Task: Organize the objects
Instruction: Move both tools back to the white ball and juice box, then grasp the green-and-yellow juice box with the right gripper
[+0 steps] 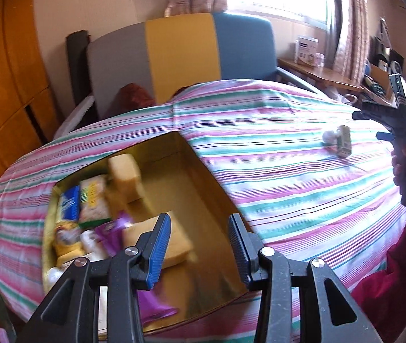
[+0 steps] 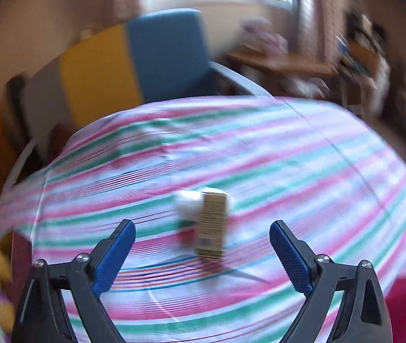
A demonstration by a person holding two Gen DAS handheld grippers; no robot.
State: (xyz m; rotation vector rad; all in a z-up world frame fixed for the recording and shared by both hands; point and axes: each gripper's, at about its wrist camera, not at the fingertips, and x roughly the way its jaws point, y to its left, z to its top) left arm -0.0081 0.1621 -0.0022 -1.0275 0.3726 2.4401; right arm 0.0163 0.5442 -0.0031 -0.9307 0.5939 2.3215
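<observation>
Small carton (image 2: 212, 225) blurred (label unreadable), right claw (image 2: 203, 245) wide open, left claw (image 1: 200, 245) parted, empty

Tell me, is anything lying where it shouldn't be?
Yes. A small tan carton and a white thing beside it lie alone on the striped cloth, while the other packets sit in the yellow box.

Bare bedspread (image 2: 288, 171) around small carton (image 2: 213, 224)

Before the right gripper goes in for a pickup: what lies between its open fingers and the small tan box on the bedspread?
Only bare striped bedspread, by the right wrist view. The right gripper is open, the tan box just ahead, a white object beside it.
</observation>
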